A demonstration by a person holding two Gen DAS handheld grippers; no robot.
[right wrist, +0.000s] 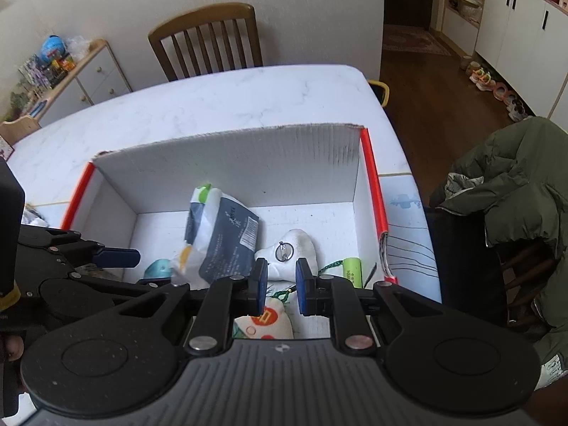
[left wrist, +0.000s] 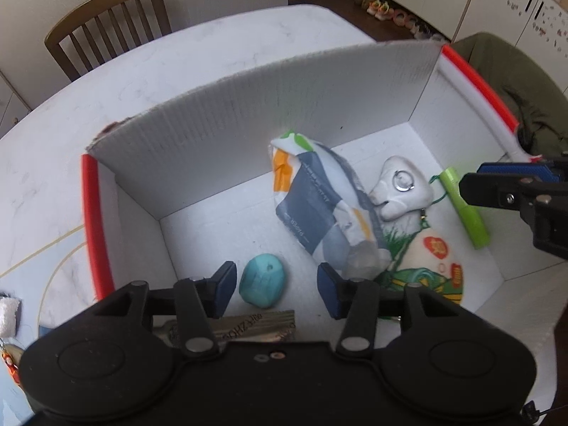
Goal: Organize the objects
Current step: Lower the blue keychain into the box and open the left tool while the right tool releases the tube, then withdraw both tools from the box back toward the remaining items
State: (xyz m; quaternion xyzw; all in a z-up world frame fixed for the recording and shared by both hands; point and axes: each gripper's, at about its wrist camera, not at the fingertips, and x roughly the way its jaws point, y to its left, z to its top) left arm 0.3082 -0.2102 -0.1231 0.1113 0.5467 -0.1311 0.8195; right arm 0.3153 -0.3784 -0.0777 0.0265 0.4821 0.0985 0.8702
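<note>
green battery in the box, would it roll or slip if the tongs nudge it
The green battery looks like a smooth cylinder lying on its side on the box floor, so it would probably roll. Its glossy wrap may slip in a loose grip.

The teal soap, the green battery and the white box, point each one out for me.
teal soap (left wrist: 261, 280): left wrist view, middle of its top face.
green battery (left wrist: 465, 211): left wrist view, midway along its body.
white box (right wrist: 248, 163): right wrist view, inside of far wall.

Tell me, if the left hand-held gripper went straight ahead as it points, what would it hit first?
Probably the teal oval object lying on the box floor between the open fingers of the left hand-held gripper; depth is hard to judge.
</note>
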